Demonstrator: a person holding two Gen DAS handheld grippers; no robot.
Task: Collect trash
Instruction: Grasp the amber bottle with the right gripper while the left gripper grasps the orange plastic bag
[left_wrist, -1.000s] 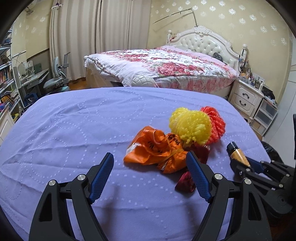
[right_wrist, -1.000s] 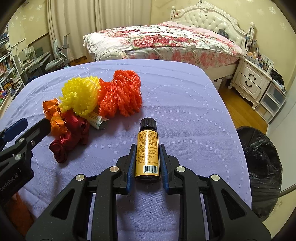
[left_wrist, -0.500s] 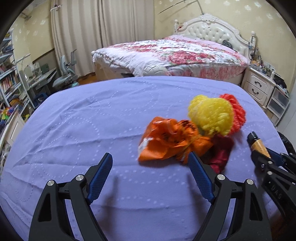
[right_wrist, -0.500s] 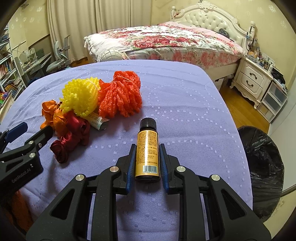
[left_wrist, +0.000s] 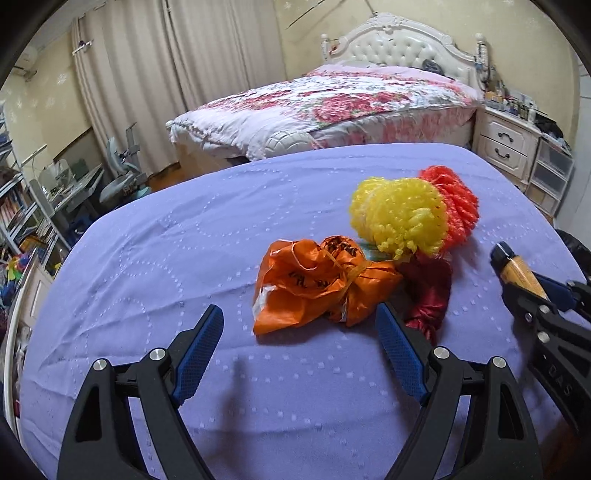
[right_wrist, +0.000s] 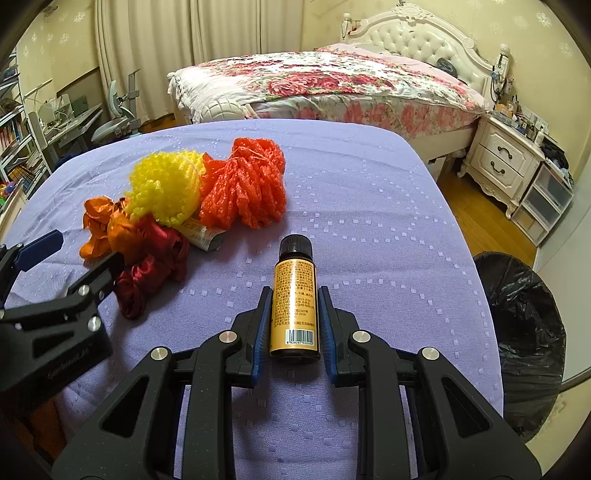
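Note:
My right gripper (right_wrist: 294, 295) is shut on a small amber bottle (right_wrist: 294, 302) with a black cap and gold label, held just above the purple cloth; the bottle also shows in the left wrist view (left_wrist: 519, 271). My left gripper (left_wrist: 301, 323) is open and empty, its jaws standing just short of a crumpled orange plastic bag (left_wrist: 317, 284). Behind the bag lie a yellow foam net (left_wrist: 400, 218), an orange-red foam net (left_wrist: 456, 203) and a dark red bag (left_wrist: 428, 295). A small wrapper (right_wrist: 207, 234) peeks from under the yellow net.
The trash lies on a table under a purple cloth (right_wrist: 369, 206). A bin lined with a black bag (right_wrist: 524, 325) stands on the floor off the table's right edge. A bed (right_wrist: 332, 81) and white nightstand (right_wrist: 502, 162) are beyond.
My left gripper has drawn back and swung so the orange bag sits between its open jaws' line. The right gripper holds the bottle steady, barely moved.

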